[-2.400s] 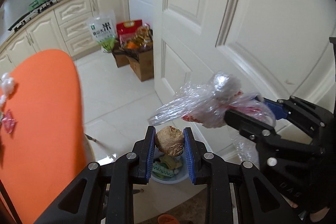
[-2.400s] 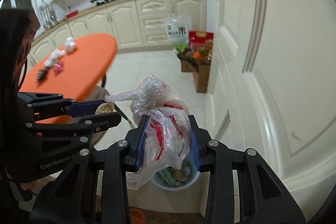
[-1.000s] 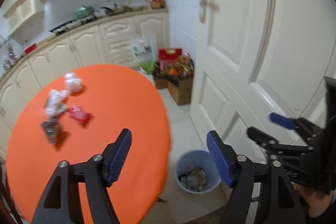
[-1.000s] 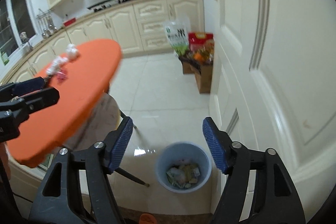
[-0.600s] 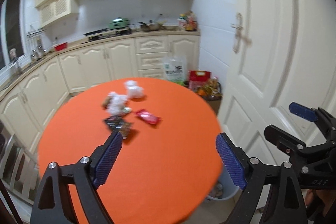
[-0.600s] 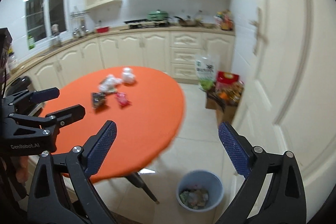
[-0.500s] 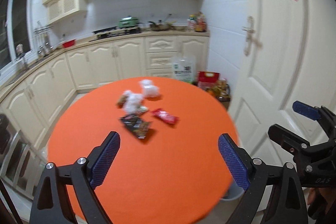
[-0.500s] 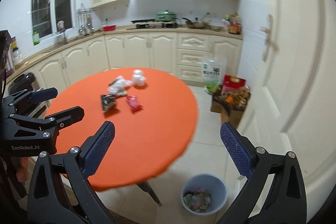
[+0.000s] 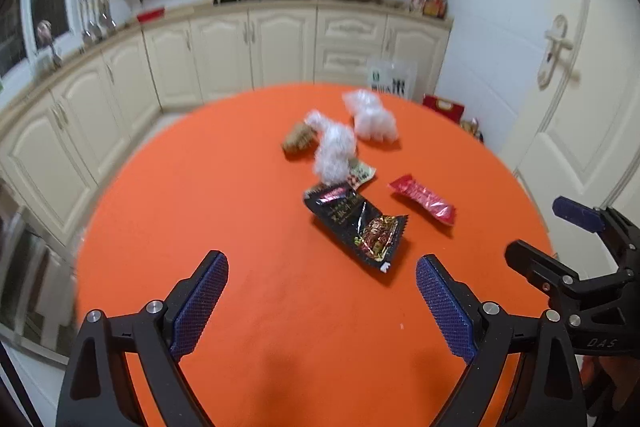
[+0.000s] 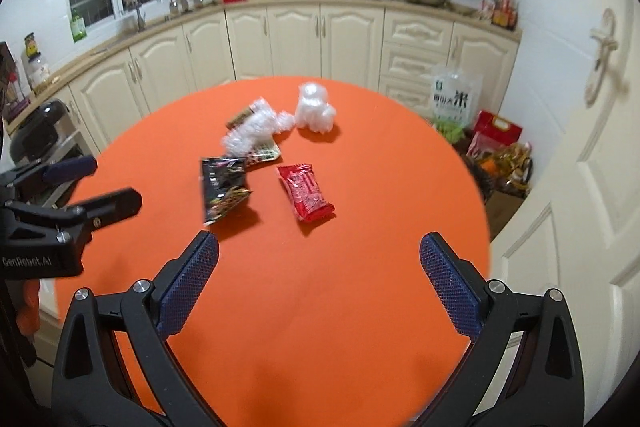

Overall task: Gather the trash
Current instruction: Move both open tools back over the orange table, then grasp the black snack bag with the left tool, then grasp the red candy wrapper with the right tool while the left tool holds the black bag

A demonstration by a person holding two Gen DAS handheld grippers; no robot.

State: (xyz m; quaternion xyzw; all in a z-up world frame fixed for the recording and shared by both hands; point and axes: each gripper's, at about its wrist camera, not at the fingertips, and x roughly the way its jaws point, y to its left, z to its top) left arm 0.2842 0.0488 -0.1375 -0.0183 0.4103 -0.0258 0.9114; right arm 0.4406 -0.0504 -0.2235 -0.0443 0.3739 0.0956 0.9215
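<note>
Left gripper (image 9: 322,291): jaws spread wide, nothing between them, above the near part of the orange table (image 9: 200,211).
Right gripper (image 10: 320,275): jaws equally wide, empty, above the same table.
Black wrapper (image 9: 356,223): lies ahead of the left gripper.
Red wrapper (image 10: 306,193): beside the black one, apart from it.
Clear crumpled bags (image 9: 334,151): farther back, with a brown scrap (image 9: 298,139).
</note>
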